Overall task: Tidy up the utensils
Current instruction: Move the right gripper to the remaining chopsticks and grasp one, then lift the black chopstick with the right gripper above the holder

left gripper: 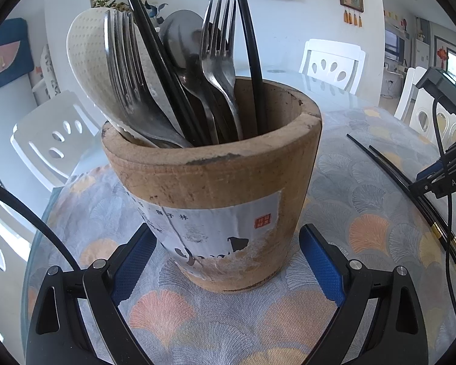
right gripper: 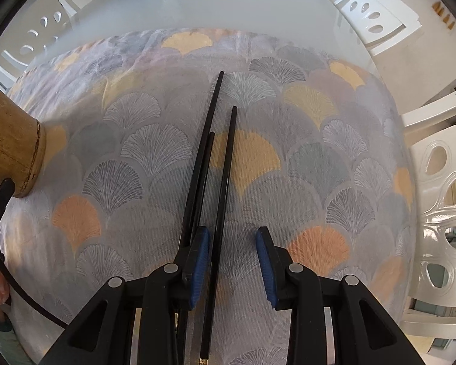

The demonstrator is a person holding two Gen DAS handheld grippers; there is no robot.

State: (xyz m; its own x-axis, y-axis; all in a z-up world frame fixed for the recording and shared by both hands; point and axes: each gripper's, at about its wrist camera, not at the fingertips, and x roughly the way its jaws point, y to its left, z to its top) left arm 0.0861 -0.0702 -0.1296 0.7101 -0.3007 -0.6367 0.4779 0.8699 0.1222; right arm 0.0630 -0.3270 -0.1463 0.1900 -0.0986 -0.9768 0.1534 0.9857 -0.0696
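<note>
The wooden holder (left gripper: 215, 182) already carries most of the load: two forks (left gripper: 219, 60), a spoon (left gripper: 179, 39), a white rice paddle (left gripper: 88, 54) and two black chopsticks (left gripper: 249, 45) stand upright in it; it sits on the patterned cloth (right gripper: 136, 152) of the surface, between the pads of your left gripper (left gripper: 228, 261), which stand wide and appear not to touch its wall. What remains are the loose chopsticks (right gripper: 228, 152) lying well to the holder's right; your right gripper (right gripper: 232, 261) hovers over them, partly open, one stick between its pads, nothing clamped; by my reading, those sticks are the last to go in.
</note>
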